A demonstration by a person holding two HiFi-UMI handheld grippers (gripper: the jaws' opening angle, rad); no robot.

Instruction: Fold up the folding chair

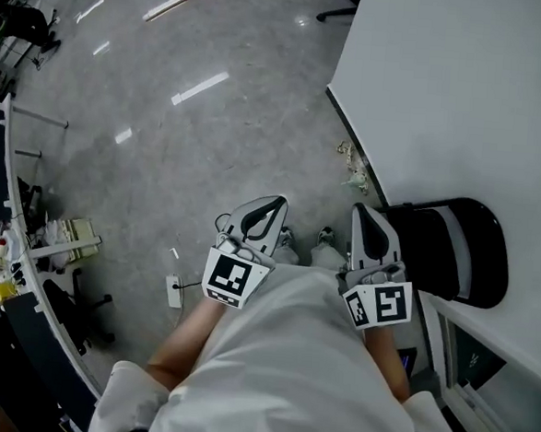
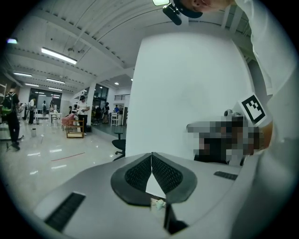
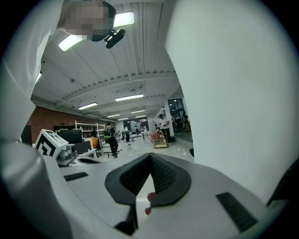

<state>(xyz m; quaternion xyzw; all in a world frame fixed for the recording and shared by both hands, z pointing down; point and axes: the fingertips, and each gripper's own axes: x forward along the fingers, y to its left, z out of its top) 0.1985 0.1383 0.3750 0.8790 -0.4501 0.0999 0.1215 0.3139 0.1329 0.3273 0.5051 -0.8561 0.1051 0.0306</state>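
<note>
Progress on the folding can hardly be read, since no folding chair is recognised with certainty. Only a black rounded thing (image 1: 462, 247) with a pale band is seen at the foot of the white partition (image 1: 446, 84), and it cannot be told whether this is the chair, open or folded. The left gripper (image 1: 263, 217) and the right gripper (image 1: 371, 229) are held close before the person's body, the right one just beside the partition, the left one further from it. The jaws of both are pressed together and nothing is gripped, so no folding step is judged to be in hand. Away from the partition a grey polished floor (image 1: 193, 140) is spread, with a power strip (image 1: 174, 291) on it; small litter (image 1: 355, 170) lies at the partition's base, and crowded desks (image 1: 27, 267) stand far from it. A wide hall with ceiling strip lights and distant people is shown in the gripper views.
</note>
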